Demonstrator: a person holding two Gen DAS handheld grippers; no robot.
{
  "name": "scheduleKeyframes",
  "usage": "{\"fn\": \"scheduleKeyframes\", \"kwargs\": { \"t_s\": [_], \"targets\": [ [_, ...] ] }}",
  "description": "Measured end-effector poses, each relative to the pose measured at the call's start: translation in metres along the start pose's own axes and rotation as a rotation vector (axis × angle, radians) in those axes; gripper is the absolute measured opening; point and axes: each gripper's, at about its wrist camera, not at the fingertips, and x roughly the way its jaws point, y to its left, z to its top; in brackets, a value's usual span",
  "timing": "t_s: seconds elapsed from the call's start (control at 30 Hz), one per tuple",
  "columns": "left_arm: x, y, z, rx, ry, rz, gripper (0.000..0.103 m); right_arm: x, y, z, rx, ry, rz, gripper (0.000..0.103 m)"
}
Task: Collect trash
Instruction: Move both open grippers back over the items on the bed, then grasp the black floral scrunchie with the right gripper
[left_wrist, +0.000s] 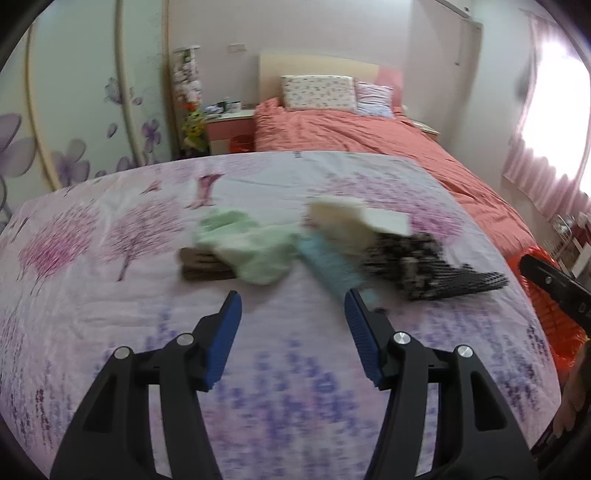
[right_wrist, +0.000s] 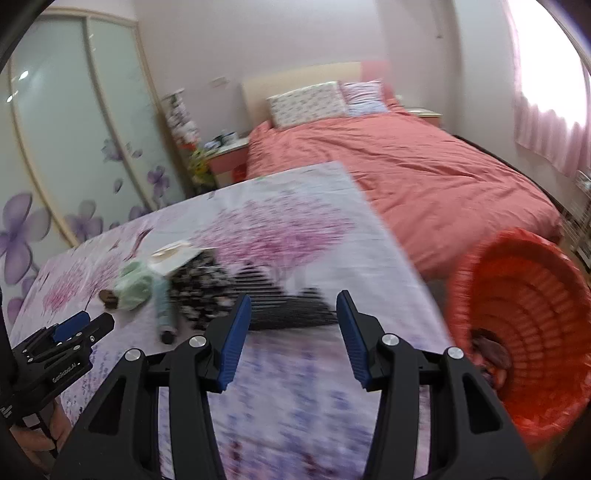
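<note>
On the flowered cloth spread over the near surface, both grippers hang with nothing in them: the left gripper (left_wrist: 293, 302) has its blue pads spread apart over bare fabric, and the right gripper (right_wrist: 293, 308) likewise stands apart and empty. Both views are smeared with motion blur, so fine detail is uncertain. Just ahead of the left gripper lies the cluster of trash: a pale green crumpled piece (left_wrist: 251, 245) over a small brown item (left_wrist: 201, 264), a light blue tube-like item (left_wrist: 328, 266) closest to the left gripper's right-hand finger, a cream and white paper piece (left_wrist: 354, 218) behind it, and a black-and-white patterned wrapper (left_wrist: 417, 262) trailing off to the right. From the right wrist view the dark tail of that wrapper (right_wrist: 295, 312) sits just beyond the right gripper's fingertips, between them in line. The red basket (right_wrist: 517, 332) stands off the right edge of the cloth, with some scraps already at its bottom. To do the pickup well, I judge each hand should slow down, centre one single item between the pads, and come down with the fingers straddling it before closing, so the soft pieces are pinched rather than pushed along. Beyond the cloth stretches the coral bedspread (left_wrist: 369, 136) up to the pillows.
</note>
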Motion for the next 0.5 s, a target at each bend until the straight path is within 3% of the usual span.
{"fn": "scheduleKeyframes", "kwargs": {
  "t_s": [0.27,0.43,0.47,0.5],
  "targets": [
    [0.003,0.037,-0.005,-0.057,0.012,0.021,0.058,0.053,0.049,0.008,-0.054,0.069,0.081,0.049],
    [0.009,0.048,-0.008,-0.079,0.028,0.02,0.058,0.079,0.062,0.007,-0.063,0.12,0.074,0.049],
    [0.01,0.049,-0.007,-0.081,0.03,0.017,0.058,0.082,0.064,0.007,-0.067,0.129,0.074,0.043],
    [0.011,0.048,-0.006,-0.083,0.03,0.014,0.058,0.083,0.065,0.005,-0.07,0.138,0.076,0.023]
  ]
}}
